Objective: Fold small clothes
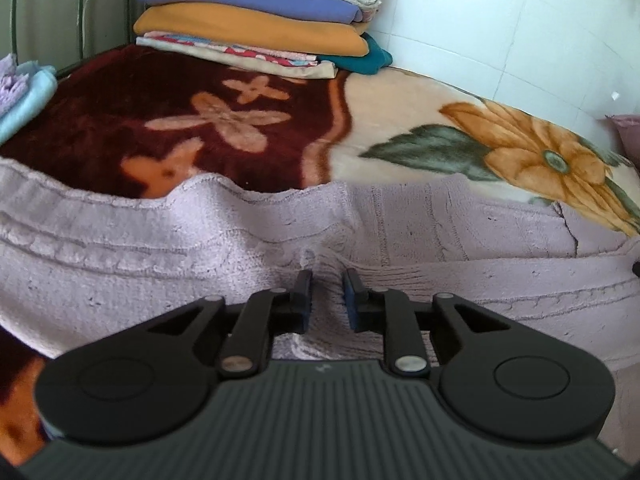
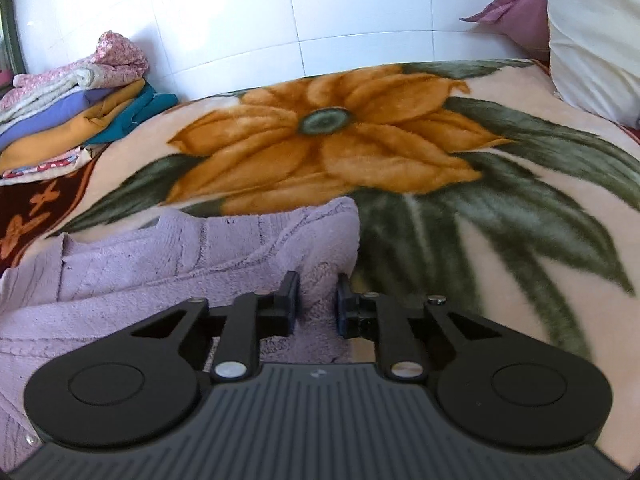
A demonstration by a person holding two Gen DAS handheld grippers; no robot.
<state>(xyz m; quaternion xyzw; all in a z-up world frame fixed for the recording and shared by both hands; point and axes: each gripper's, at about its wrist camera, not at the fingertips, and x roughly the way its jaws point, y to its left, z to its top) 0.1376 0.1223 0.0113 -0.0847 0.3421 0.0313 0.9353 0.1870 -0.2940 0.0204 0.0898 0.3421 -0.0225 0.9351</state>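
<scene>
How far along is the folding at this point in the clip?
Done: a stack of folded clothes sits by the tiled wall. In hand: the lilac knitted garment lies on the floral blanket, with the left gripper and right gripper each pinching fabric near its front edge. Left: it is only partly folded, and not yet stacked.

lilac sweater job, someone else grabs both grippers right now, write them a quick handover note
Left gripper: fingers narrowly apart with a ridge of the lilac knit sweater between them; looks pinched.
Right gripper: same narrow gap, sweater's right edge between the fingers, near its corner.
Sweater lies across the near part of the floral blanket, partly doubled over at the right end.
Folded stack sits at the far side by the tiled wall.
Done: at most a first fold at the right end.
Left: finish folding, flatten, probably add it to the stack.
</scene>
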